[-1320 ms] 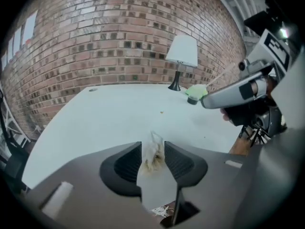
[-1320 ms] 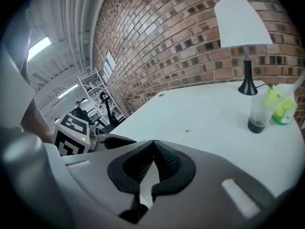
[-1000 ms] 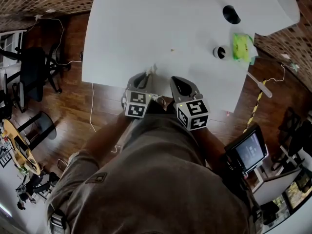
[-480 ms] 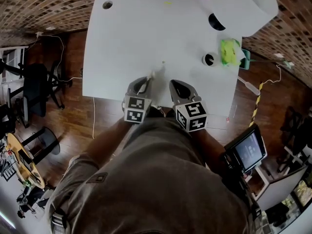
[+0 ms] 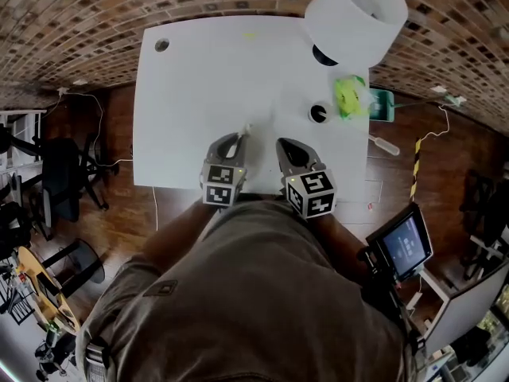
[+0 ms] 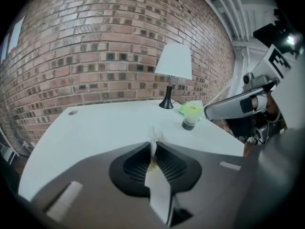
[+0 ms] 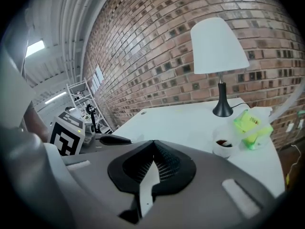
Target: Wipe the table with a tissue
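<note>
While one table [image 5: 199, 78] lies below, left tongs [image 5: 237, 138] pinching one tissue [image 6: 153, 135], right tongs [image 7: 153, 144] pressed together

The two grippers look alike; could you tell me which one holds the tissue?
The left gripper: a tissue scrap is pinched between its jaws, while the right gripper is shut on nothing.

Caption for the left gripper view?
Left hand-held gripper pinching a tissue over the white table, lamp and cup beyond.
</note>
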`<state>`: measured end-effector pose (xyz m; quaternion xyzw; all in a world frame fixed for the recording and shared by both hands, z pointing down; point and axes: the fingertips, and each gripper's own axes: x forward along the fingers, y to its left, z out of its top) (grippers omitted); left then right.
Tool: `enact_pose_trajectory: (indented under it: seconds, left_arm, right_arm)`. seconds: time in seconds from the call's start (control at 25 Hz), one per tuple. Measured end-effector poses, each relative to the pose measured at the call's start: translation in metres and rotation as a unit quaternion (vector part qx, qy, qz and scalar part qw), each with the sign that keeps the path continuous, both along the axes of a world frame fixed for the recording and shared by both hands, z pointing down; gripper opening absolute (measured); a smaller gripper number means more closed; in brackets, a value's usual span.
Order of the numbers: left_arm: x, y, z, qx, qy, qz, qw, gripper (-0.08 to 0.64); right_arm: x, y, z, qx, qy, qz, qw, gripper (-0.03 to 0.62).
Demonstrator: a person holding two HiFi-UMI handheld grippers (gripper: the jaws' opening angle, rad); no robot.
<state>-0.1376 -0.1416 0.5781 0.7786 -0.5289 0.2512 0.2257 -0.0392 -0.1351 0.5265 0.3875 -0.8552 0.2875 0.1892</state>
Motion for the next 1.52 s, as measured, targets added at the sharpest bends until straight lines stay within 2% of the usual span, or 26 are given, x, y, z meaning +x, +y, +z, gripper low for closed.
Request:
enact_pose_trajectory:
  seconds: [0.52,0.76,0.96,1.4,1.52]
  left_arm:
    - [0.033,-0.030,0.053,-0.058,-0.051,0.050,0.9958,0.040]
    - [0.031,-0.033,0.071,-0.086,-0.083,0.057,0.9911,0.040]
    - [0.016,-0.027,0.076,-0.093,-0.090,0.047,0.9905,0.040]
    - [-0.045,-0.021,0.072,-0.096,-0.096,-0.036,0.9900,0.040]
    - [-0.045,-0.025,0.073,-0.096,-0.098,-0.040,0.9897,0.040]
  right_arm:
    - [0.034,-0.011,0.013,-0.020,0.005,0.024,0.999,0.011]
    - [0.044,-0.013,0.017,-0.032,0.004,0.032,0.999,0.011]
    - [0.037,-0.015,0.017,-0.031,-0.001,0.025,0.999,0.011]
    - [0.014,-0.014,0.011,-0.025,-0.005,-0.001,1.000,0.011]
    - [0.017,-0.016,0.012,-0.024,-0.004,0.002,1.000,0.011]
